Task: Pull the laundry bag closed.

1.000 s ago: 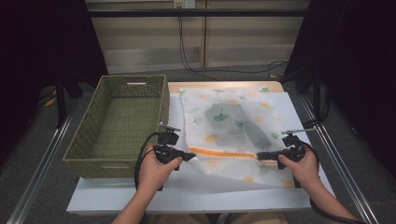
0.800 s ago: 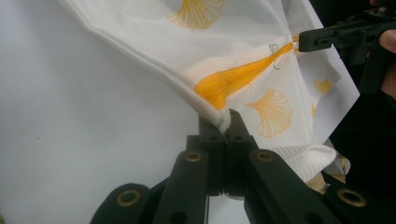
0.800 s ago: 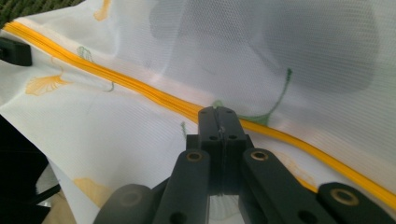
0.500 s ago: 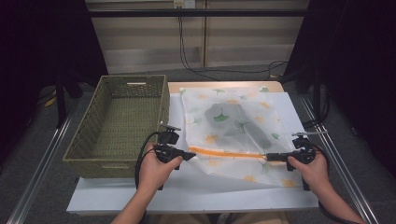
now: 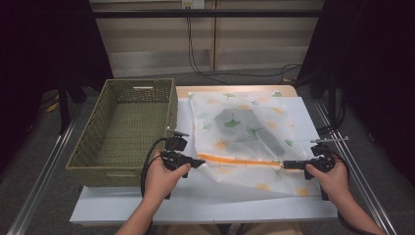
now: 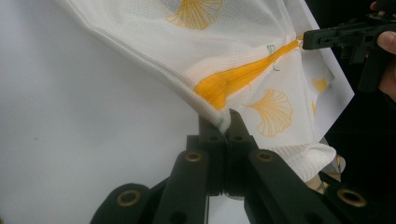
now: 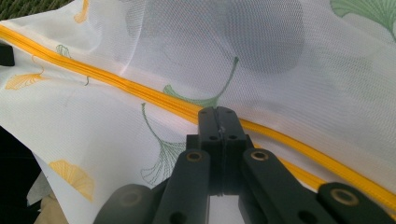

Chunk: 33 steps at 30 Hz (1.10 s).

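Note:
A white mesh bag (image 5: pixel 244 127) printed with ginkgo leaves lies on the white table (image 5: pixel 195 205), with a dark garment (image 5: pixel 266 142) showing through the mesh. An orange zipper (image 5: pixel 240 160) runs along its near side, pulled taut between my two grippers. My left gripper (image 5: pixel 201 162) is shut on the bag's corner at the zipper's left end; in the left gripper view the jaws (image 6: pixel 225 122) pinch the white mesh edge just below the orange tape (image 6: pixel 233 79). My right gripper (image 5: pixel 285 165) is shut on the zipper at its right end, with its closed jaws (image 7: pixel 217 114) resting on the orange line (image 7: pixel 116 84).
An empty green wicker basket (image 5: pixel 127 127) stands on the table's left side, close to my left hand. Metal rails run along both sides of the table. Cables lie on the floor beyond the far edge.
My right gripper has slid to the right along the zipper, so the orange line between the grippers is longer. The left gripper has stayed put.

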{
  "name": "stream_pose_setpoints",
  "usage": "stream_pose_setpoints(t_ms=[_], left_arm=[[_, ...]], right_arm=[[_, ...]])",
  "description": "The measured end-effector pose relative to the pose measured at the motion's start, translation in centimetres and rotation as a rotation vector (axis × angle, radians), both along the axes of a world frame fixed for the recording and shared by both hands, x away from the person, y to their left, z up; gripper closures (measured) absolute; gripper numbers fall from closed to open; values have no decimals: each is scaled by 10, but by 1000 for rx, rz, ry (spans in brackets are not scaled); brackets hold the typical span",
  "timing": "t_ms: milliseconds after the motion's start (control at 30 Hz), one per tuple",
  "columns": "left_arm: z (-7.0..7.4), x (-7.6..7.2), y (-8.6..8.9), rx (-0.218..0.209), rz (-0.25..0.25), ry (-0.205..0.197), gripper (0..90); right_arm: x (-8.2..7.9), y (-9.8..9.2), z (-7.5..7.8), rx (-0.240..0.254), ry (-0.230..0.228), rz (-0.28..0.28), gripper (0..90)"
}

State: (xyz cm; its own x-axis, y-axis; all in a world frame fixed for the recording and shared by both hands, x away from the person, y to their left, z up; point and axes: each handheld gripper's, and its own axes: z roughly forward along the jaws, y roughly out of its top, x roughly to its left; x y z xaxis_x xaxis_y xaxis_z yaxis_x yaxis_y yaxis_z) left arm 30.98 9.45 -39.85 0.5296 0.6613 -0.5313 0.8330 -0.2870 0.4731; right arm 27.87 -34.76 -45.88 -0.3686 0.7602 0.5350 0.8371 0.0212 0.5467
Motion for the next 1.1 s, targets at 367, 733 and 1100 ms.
stream_pose_setpoints(t_ms=[367,733,1100], left_arm=[[1,0,0,5,1,0,890],[1,1,2,6,6,2,890],[6,2,6,-1,15,-1,890]], right_arm=[[-2,-8,-1,-15,5,-12,900],[-4,-22,-1,-2,0,-42,900],[-9,-37,-5,-25,12,-72,900]])
